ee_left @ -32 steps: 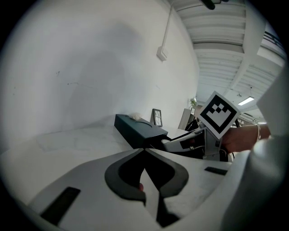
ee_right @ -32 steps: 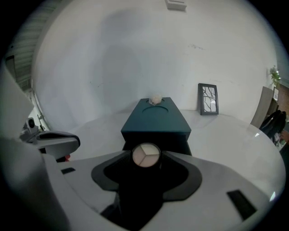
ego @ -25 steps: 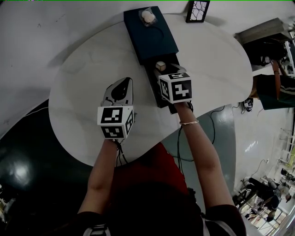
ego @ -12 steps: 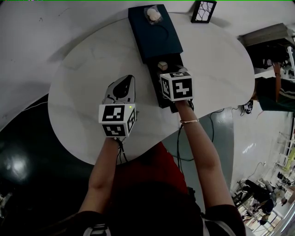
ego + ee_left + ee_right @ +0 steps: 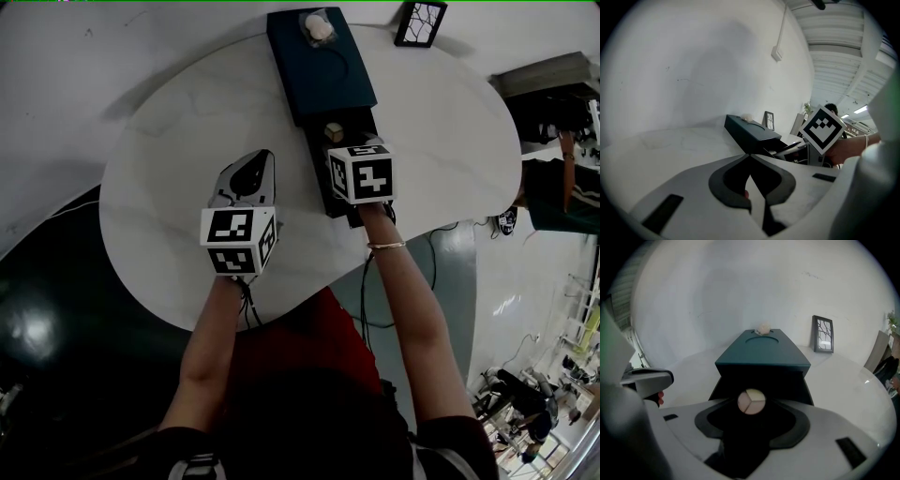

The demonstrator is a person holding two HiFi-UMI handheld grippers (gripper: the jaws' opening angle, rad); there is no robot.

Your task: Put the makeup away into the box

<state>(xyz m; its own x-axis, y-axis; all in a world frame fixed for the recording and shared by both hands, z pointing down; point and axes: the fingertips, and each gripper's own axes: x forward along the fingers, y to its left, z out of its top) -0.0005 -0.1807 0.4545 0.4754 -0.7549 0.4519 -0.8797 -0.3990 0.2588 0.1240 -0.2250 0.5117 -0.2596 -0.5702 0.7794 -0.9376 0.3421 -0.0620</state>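
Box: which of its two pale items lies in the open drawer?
The round three-toned palette, in the drawer; the whitish lump sits on top of the box.

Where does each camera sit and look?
Head view: on the person's head, looking steeply down at table, box, left arm and right arm.
Left gripper view: on the left gripper, facing across the table to the box; right hand shows.
Right gripper view: on the right gripper, facing the palette in the box's drawer.
Both gripper views share the box and picture frame.

Lying flat in the pulled-out black drawer [image 5: 317, 178] of the dark teal box [image 5: 321, 66], sitting at the table [image 5: 169, 187]'s far edge: round makeup compact [image 5: 333, 131], showing 3 pale wedges.
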